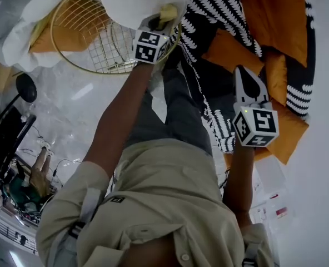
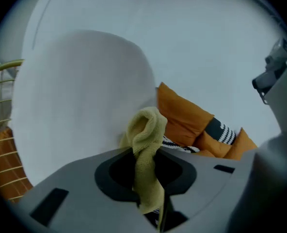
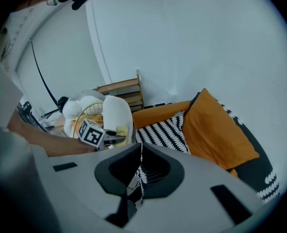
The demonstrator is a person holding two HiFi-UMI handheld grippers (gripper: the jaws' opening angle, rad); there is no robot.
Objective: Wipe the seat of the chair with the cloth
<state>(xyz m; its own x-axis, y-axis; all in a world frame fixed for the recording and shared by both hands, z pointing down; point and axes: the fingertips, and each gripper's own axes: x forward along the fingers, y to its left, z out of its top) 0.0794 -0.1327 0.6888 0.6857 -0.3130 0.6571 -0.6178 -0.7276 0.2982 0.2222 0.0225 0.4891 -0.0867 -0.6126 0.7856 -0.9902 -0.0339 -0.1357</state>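
Clearly, the left gripper point(image 1: 158, 22) is clenched on the yellow cloth point(image 2: 146, 144). In the left gripper view the jaws pinch the cloth at its middle, so a folded loop stands up past the tips and a tail hangs down behind them. That loop sits against a white rounded surface point(image 2: 80, 96), which looks like the padded seat of the chair, though the wide-angle view is too close to say whether the cloth presses on it or is only just beside it. A gold wire frame point(image 1: 89, 43) curves next to this white part, with an orange pad point(image 1: 64, 38) lying inside it and loose white fabric point(image 1: 17, 24) draped at its far side. The right gripper point(image 1: 242, 74) hangs well apart from the chair, over an orange sofa. Its own view shows the jaws pressed together along a thin seam with nothing between them. Past those jaws lie a black-and-white patterned cushion point(image 3: 165, 132) and a large orange cushion point(image 3: 216, 130) leaning on the sofa back. A wooden chair point(image 3: 121, 89) stands against the pale wall behind. From the head view, the person's left arm point(image 1: 117, 121) reaches forward to the chair while the right arm is held lower and closer in. A glossy pale floor point(image 1: 70, 110) shows below.
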